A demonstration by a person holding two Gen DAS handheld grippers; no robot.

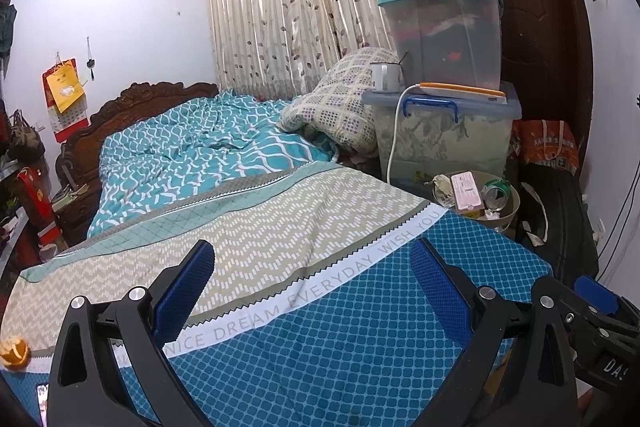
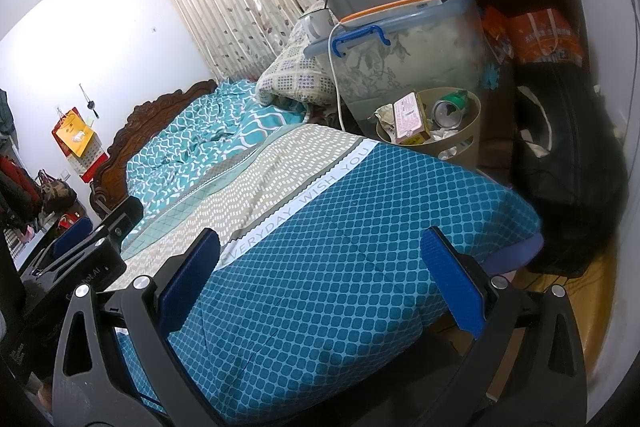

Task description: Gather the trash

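A beige trash bin point(image 1: 514, 209) stands on the floor beside the bed, also in the right wrist view point(image 2: 460, 143). It holds a pink box point(image 1: 466, 193), a green can point(image 1: 496, 193) and crumpled paper point(image 2: 385, 115). A piece of orange peel point(image 1: 15, 351) lies on the bed at the far left edge of the left wrist view. My left gripper point(image 1: 312, 291) is open and empty above the blue quilt. My right gripper point(image 2: 324, 283) is open and empty above the bed's corner. The bin is far ahead of both grippers.
The bed point(image 1: 248, 195) with a teal duvet fills the middle. Stacked plastic storage boxes point(image 1: 444, 39) stand behind the bin, with a mug point(image 1: 386, 77) and a white cable. A black bag point(image 2: 568, 179) and orange bags point(image 2: 540, 35) sit to the right.
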